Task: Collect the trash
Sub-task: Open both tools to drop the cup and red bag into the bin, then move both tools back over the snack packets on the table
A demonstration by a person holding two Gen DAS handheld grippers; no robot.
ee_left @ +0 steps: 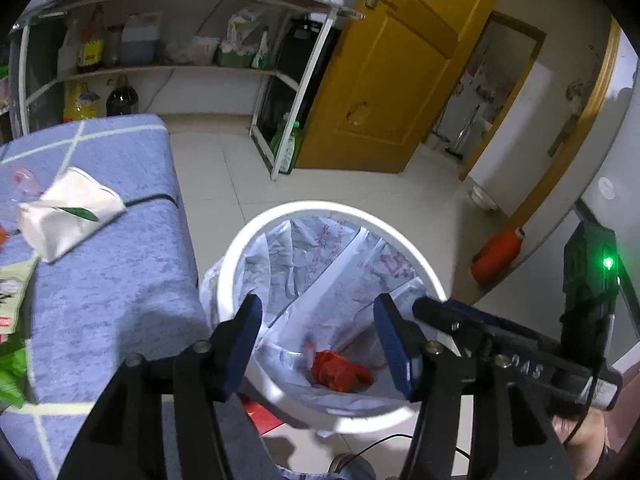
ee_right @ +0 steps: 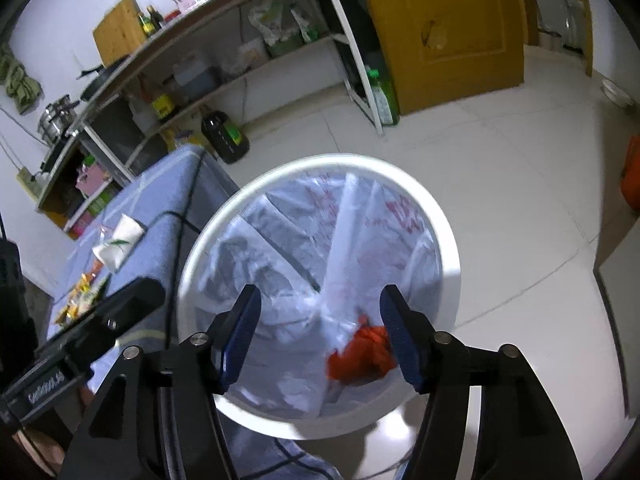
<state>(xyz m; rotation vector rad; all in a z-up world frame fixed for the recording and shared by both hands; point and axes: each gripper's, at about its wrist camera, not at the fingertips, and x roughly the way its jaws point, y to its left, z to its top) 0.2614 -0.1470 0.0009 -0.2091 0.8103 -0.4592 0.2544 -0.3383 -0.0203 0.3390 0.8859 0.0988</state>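
A white trash bin (ee_left: pixel 236 248) lined with a printed plastic bag stands on the floor beside the blue table; it also shows in the right wrist view (ee_right: pixel 450 236). A crumpled red piece of trash (ee_left: pixel 340 372) lies at the bottom of the bag, also seen in the right wrist view (ee_right: pixel 364 354). My left gripper (ee_left: pixel 318 312) is open and empty above the bin. My right gripper (ee_right: pixel 320 304) is open and empty above the bin. A white tissue pack (ee_left: pixel 68 212) lies on the table, with wrappers (ee_right: pixel 80 300) further along it.
The blue checked table (ee_left: pixel 120 280) is left of the bin, with a black cable (ee_left: pixel 152 199) across it. A shelf unit (ee_left: pixel 160 68) with bottles stands behind. A yellow door (ee_left: pixel 392 80) and an orange bottle (ee_left: pixel 496 256) on the floor are to the right.
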